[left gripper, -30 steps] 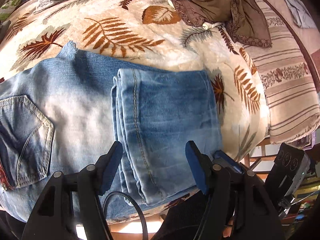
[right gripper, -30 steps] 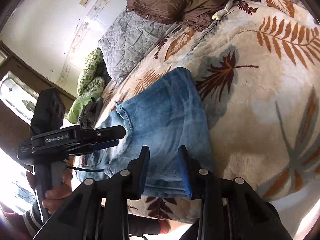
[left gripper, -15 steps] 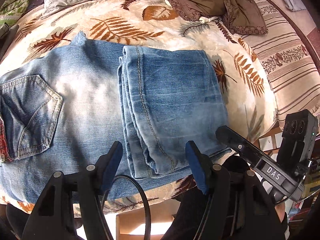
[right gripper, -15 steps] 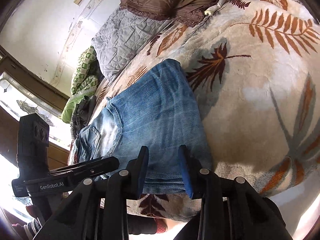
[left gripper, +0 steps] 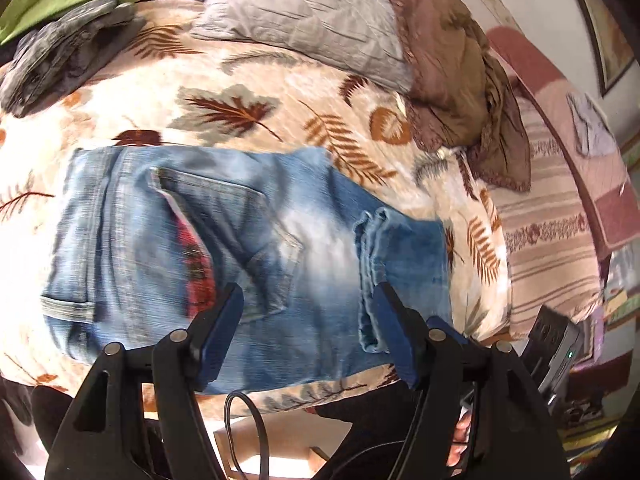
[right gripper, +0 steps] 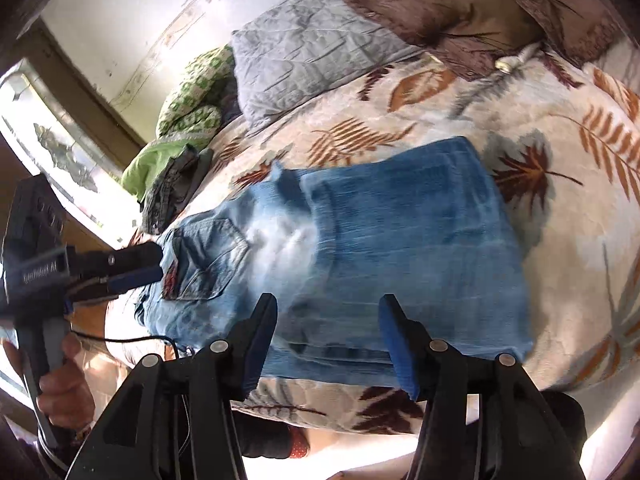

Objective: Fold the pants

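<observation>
Light blue jeans (left gripper: 240,240) lie flat on the leaf-print blanket (left gripper: 280,92), folded so the legs lie doubled over the seat at the right (right gripper: 420,248). A back pocket (left gripper: 248,240) faces up. My left gripper (left gripper: 308,332) is open and empty, hovering over the near edge of the jeans by the pocket. My right gripper (right gripper: 324,344) is open and empty over the near edge of the doubled legs. The left gripper also shows at the left of the right wrist view (right gripper: 136,268), by the waist end.
A grey quilted pillow (left gripper: 312,24) and a brown garment (left gripper: 452,80) lie at the back of the bed. Green and grey clothes (left gripper: 68,20) are piled at the back left. A striped cover (left gripper: 552,248) hangs at the right. The bed's near edge runs just below the jeans.
My left gripper has swung left, from over the folded legs to over the pocket and waist. My right gripper has opened wider and shifted left along the near edge. The jeans have not moved.
</observation>
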`<action>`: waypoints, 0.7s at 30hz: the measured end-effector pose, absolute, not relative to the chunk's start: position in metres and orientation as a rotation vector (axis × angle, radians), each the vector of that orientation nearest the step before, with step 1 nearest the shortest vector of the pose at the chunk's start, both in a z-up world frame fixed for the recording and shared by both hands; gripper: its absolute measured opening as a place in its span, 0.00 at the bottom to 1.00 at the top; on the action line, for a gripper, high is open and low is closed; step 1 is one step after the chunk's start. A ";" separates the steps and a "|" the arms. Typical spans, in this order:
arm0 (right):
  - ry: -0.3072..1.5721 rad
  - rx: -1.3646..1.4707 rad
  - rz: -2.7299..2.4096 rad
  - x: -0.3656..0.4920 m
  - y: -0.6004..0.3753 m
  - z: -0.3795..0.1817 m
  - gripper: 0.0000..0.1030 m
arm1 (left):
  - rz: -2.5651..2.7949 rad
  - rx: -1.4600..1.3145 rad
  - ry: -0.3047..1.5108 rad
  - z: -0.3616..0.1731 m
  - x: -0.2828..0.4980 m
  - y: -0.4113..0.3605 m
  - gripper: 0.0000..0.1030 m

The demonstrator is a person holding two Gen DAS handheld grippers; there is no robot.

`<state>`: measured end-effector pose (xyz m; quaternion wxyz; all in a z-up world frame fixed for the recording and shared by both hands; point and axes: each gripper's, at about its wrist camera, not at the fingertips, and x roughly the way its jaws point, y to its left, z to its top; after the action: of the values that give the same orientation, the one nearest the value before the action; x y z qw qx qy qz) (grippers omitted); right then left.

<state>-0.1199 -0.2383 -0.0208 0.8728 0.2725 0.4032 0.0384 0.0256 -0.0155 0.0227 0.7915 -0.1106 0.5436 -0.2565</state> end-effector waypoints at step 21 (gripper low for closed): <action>0.771 -0.523 0.371 -0.061 0.075 -0.031 0.81 | -0.365 -0.589 1.386 -0.065 0.103 0.154 0.78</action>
<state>-0.0615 0.0751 -0.0312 0.8769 -0.2506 0.3695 0.1778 0.1035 0.1542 -0.0647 0.7145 -0.2660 0.6258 -0.1648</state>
